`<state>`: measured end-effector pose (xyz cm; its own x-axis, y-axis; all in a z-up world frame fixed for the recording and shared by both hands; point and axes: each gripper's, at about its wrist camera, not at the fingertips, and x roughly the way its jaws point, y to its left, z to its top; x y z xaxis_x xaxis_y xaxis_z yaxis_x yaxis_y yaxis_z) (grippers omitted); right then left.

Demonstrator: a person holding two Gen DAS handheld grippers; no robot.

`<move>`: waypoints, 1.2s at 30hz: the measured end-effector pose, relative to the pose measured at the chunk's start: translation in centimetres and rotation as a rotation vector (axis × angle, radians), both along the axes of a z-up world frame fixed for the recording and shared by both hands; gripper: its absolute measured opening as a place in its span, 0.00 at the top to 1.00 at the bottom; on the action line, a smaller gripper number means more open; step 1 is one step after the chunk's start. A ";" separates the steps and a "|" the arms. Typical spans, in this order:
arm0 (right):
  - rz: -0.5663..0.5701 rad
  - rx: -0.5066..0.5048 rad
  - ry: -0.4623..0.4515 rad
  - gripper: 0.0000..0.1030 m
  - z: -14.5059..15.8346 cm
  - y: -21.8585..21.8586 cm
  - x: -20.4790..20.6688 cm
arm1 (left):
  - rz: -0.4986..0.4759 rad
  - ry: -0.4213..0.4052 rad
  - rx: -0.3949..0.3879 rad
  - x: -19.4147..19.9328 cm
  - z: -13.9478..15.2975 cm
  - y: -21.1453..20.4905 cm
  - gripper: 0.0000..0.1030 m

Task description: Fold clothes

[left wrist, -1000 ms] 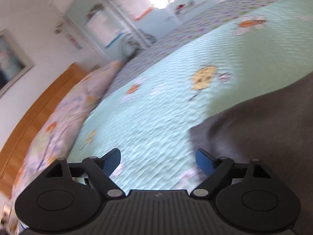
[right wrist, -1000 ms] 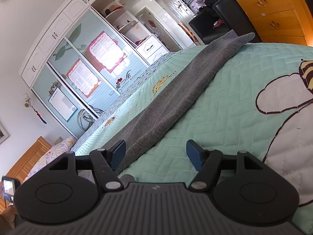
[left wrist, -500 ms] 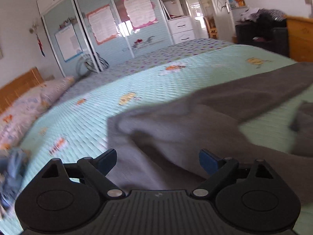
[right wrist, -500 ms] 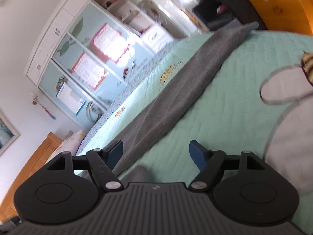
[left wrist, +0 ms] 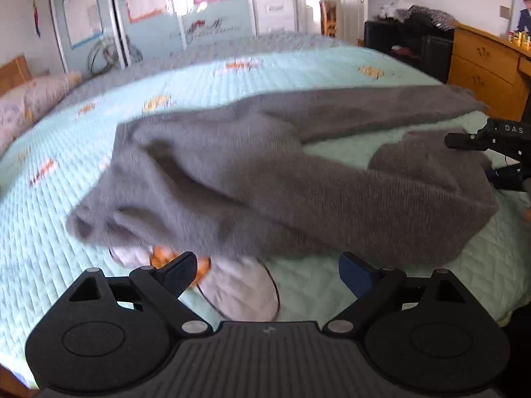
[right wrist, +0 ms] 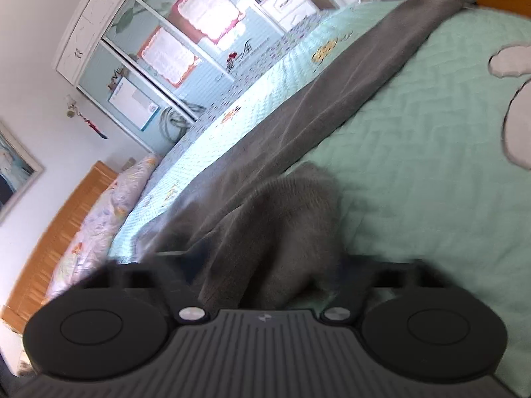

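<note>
Sweater (left wrist: 252, 172): a grey knit lying crumpled across the quilt (left wrist: 99, 139), one sleeve stretching away toward the dresser (left wrist: 481, 66), the other running to the right edge of the left wrist view.
Left gripper (left wrist: 265, 270): hovering over the near edge of the quilt, its blue-padded fingers (left wrist: 356, 273) standing wide apart with nothing between them; the sweater's hem is lying just beyond the tips.
Right gripper (right wrist: 265, 265): its jaws have just been closing, and a bunched fold of the sweater (right wrist: 282, 232) is sitting between them; the fingers are blurred and mostly covered by cloth, yet they are pressing in on the fold from both sides.
Right gripper, from the left view (left wrist: 491, 152): showing at the far right, at the sweater's sleeve end.
Pillow (right wrist: 109, 212): lying by the headboard (right wrist: 49, 248).
Wardrobe (right wrist: 159, 49): standing behind the bed.
</note>
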<state>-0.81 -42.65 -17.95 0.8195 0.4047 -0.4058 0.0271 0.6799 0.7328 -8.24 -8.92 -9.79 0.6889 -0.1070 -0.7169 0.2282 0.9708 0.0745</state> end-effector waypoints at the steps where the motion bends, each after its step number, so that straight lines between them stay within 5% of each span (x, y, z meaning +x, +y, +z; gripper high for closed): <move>1: -0.003 0.011 0.000 0.70 0.1 0.0 -0.3 | 0.010 0.023 -0.007 0.0 -0.3 0.2 0.10; 8: -0.139 -0.133 -0.132 0.82 4.6 -0.1 -5.4 | 0.077 0.120 -0.069 -0.3 -1.7 1.9 0.10; 14: -0.378 -0.219 -0.259 0.87 11.1 -3.9 -11.2 | 0.085 0.108 -0.097 -0.9 -1.1 2.6 0.09; 17: -0.497 -0.351 -0.305 0.96 13.4 -5.5 -13.6 | 0.087 0.107 -0.108 -1.0 -1.0 2.8 0.08; 19: -0.438 -0.455 -0.228 0.90 13.3 -6.5 -12.4 | 0.081 0.112 -0.110 -1.0 -1.0 2.7 0.08; 21: -0.403 -0.448 -0.157 0.90 11.8 -7.8 -11.7 | 0.071 0.117 -0.108 -1.0 -0.9 2.3 0.08; 23: -0.365 -0.370 -0.149 0.83 9.8 -8.8 -11.9 | 0.054 0.114 -0.106 -1.2 -0.7 2.0 0.08; 25: -0.319 -0.352 -0.159 0.51 7.9 -9.0 -12.7 | 0.047 0.111 -0.098 -1.3 -0.6 1.9 0.08; 27: -0.276 -0.369 -0.176 0.39 6.4 -8.8 -14.1 | 0.046 0.112 -0.095 -1.2 -0.6 2.0 0.07; 31: -0.229 -0.406 -0.216 0.19 5.1 -8.1 -17.4 | 0.061 0.132 -0.100 -0.8 -1.1 2.3 0.06; 36: -0.110 -0.623 -0.184 0.14 4.2 -5.1 -18.5 | 0.072 0.156 -0.116 -0.6 -1.8 2.3 0.06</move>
<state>-19.31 -47.74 -13.71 0.9210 0.0497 -0.3864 0.0322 0.9788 0.2024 -8.87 -6.61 -11.55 0.5794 -0.1492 -0.8012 0.1579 0.9850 -0.0693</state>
